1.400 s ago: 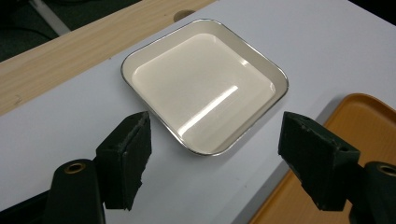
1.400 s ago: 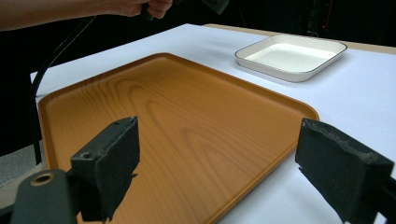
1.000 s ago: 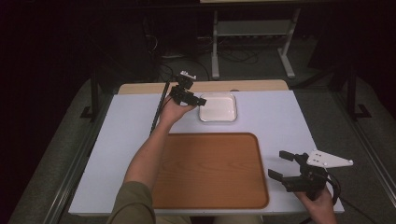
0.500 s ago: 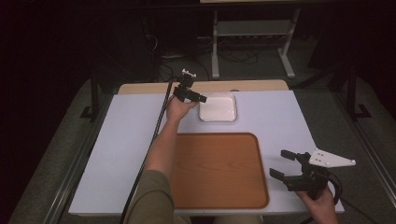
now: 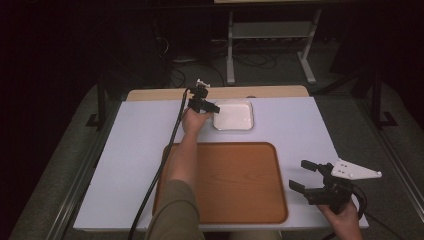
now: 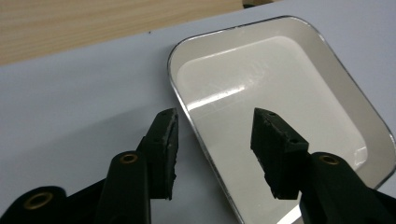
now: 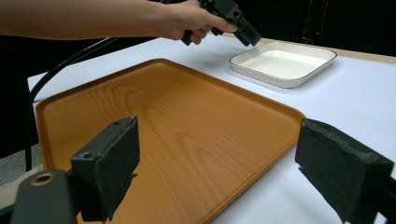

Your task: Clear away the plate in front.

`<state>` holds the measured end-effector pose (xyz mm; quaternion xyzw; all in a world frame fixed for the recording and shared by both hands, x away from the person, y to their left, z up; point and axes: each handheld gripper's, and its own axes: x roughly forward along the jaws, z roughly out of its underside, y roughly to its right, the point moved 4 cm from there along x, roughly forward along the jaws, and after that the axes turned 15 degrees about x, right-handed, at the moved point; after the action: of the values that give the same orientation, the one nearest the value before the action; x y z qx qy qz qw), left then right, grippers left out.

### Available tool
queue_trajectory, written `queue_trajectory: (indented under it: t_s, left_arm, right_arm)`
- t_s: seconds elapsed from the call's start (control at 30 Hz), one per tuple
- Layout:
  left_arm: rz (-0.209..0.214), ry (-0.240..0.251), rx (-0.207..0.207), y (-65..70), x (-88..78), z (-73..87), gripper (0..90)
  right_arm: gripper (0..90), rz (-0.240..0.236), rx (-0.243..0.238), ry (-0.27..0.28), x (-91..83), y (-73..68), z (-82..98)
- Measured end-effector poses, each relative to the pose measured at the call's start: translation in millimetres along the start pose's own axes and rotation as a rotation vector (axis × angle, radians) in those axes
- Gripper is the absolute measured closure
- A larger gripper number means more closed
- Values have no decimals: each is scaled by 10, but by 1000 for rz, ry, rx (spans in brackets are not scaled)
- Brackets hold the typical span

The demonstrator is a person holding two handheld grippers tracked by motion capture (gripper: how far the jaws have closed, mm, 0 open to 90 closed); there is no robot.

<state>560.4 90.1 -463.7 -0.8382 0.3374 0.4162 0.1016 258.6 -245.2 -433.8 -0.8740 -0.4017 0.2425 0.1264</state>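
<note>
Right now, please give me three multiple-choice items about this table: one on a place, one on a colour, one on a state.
1. Where does the white dish lie?
A. on the wooden tray
B. on the white table top beyond the tray
C. on the floor

2. What colour is the wooden tray?
A. orange-brown
B. blue
C. black

3. How do the jaws of the left gripper stand at the dish?
A. apart, one on each side of its rim
C. shut above its middle
B. shut on its rim

Answers:
1 B, the dish rests on the white top.
2 A, orange-brown wood grain.
3 A, the jaws have just been closing, gaps remain around the rim.
</note>
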Motion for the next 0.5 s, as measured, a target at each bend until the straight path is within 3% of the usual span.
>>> queue_trajectory:
  t_s: [0.5]
  left_arm:
    - [-14, -35, -67, 4, 162, 88, 730]
  right_arm:
    - [131, -6, -5, 6, -3, -14, -7]
